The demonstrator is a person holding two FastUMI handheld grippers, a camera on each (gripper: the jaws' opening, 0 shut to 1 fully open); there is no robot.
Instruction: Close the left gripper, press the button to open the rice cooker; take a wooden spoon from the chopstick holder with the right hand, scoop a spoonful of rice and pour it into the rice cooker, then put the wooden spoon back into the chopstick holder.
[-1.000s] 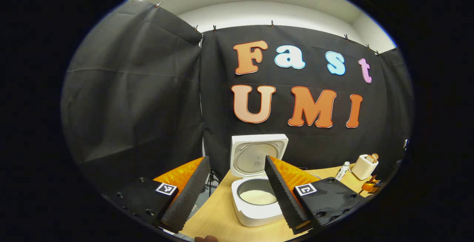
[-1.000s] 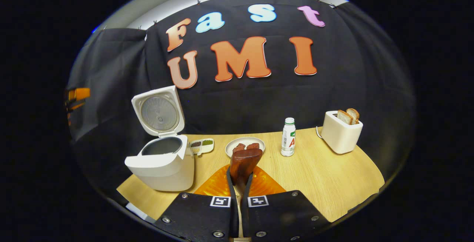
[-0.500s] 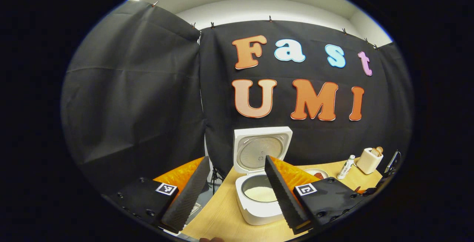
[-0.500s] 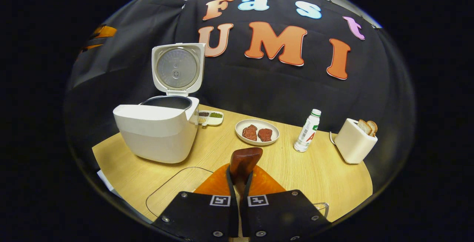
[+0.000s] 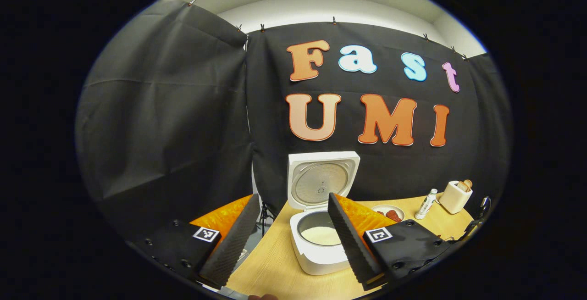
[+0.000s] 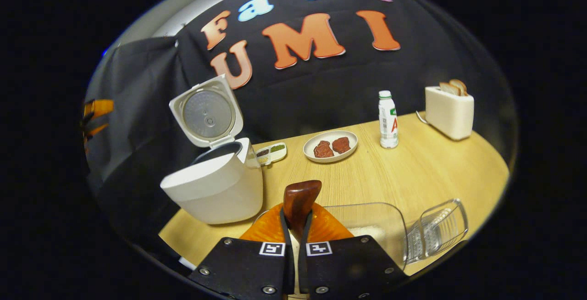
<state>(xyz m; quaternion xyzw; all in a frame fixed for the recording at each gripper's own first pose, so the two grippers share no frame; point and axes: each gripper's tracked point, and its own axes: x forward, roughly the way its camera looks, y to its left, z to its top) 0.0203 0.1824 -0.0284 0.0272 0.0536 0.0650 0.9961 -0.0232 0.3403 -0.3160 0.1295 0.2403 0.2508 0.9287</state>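
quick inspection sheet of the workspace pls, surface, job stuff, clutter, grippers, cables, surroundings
surface: wooden table, light grain.
job's things: rice cooker with its lid up, white rice in its pot; wooden spoon in the right gripper; clear container and clear ribbed holder at the near edge.
clutter: plate of meat pieces, bottle, toaster holding bread, small divided tray.
grippers: left gripper open, holding nothing; right shut on the spoon.
cables: a cord beside the toaster.
surroundings: black cloth wall, pale ceiling above.
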